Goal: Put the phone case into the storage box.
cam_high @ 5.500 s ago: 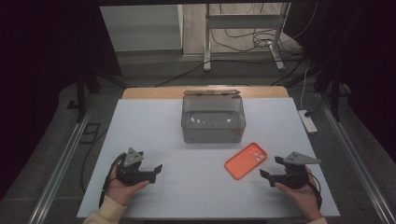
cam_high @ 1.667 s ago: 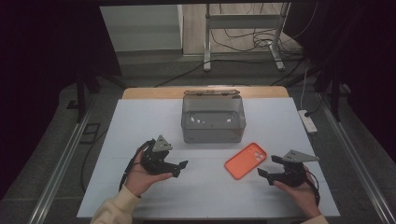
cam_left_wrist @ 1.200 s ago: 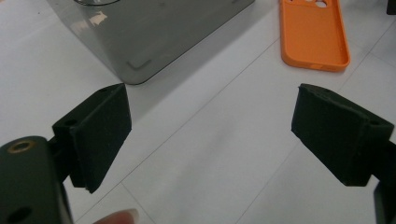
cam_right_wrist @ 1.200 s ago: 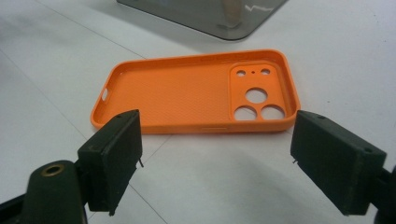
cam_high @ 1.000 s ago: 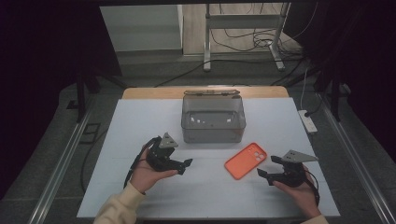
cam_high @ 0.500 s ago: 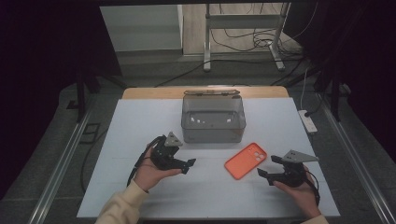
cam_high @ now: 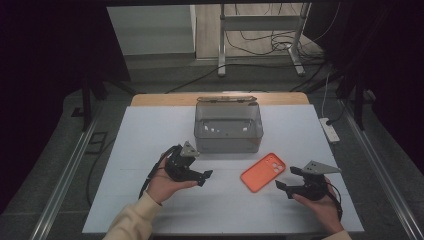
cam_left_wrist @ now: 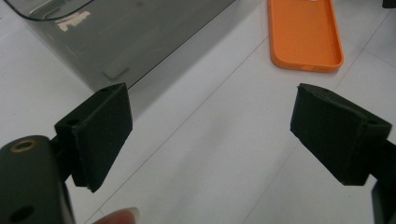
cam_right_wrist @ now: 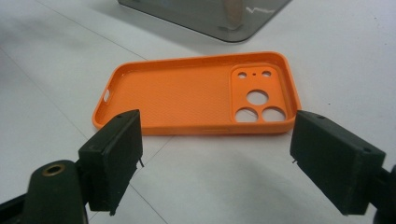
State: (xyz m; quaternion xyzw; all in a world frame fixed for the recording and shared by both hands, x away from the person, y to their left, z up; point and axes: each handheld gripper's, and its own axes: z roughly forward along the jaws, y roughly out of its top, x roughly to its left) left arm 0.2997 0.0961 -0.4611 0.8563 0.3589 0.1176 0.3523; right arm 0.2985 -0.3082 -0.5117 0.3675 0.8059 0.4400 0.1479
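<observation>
The orange phone case [cam_high: 263, 172] lies open side up on the white table [cam_high: 150, 130], between both grippers and just before the grey bin [cam_high: 228, 127]. The left gripper [cam_high: 204, 176] and right gripper [cam_high: 286, 181] look small here, seemingly spread. The left gripper view shows wide jaws, the case cut off at top. The right gripper view shows jaws parted, empty, the case just beyond.

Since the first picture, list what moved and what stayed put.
The left gripper moved from the table's near left corner forward and inward, to just in front of the grey bin, jaws open toward the orange phone case. Nothing was grasped or released. The right gripper stayed open near the case; case and bin did not shift.
</observation>
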